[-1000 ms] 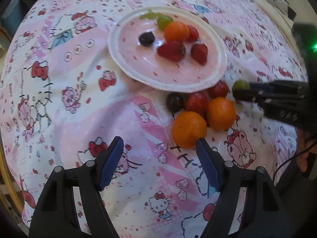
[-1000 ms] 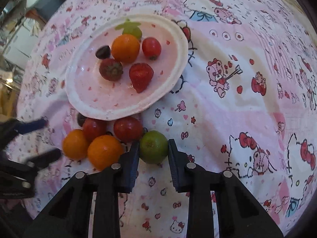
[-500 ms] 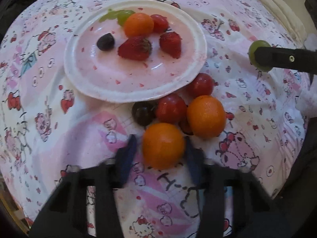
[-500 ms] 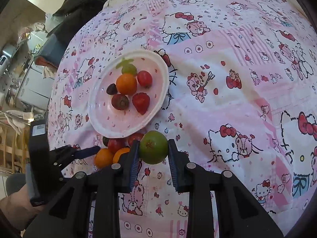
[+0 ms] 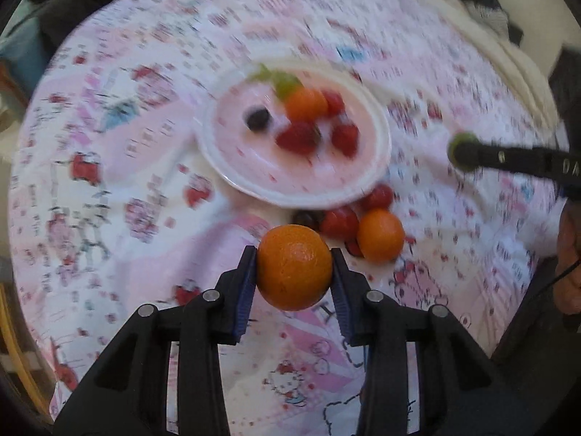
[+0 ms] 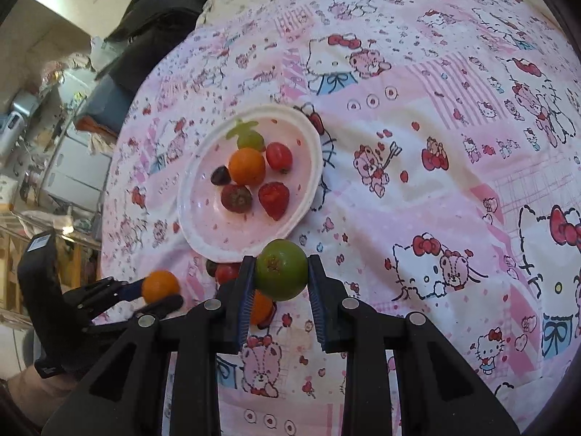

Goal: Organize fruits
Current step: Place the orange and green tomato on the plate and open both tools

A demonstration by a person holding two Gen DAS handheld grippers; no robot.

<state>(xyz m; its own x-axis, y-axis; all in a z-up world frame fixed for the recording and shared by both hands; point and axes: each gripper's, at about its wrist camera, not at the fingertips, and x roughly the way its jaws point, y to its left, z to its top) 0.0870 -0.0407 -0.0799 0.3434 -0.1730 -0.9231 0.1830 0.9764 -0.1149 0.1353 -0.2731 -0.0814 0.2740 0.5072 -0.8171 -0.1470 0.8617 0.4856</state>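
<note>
Two letters "DA", right tool (image 5: 468, 152)

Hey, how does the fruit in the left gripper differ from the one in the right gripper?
The orange in the left gripper is orange-skinned; the green fruit in the right gripper is green with a brownish spot. In the right wrist view the orange looks smaller, being farther off. Both are round, clamped between blue pads and held above the patterned cloth.

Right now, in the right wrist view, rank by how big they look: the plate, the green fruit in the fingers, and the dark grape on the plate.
1. Plate
2. Green fruit, though it sits nearest the camera, which inflates it
3. Dark grape, clearly smallest
</note>
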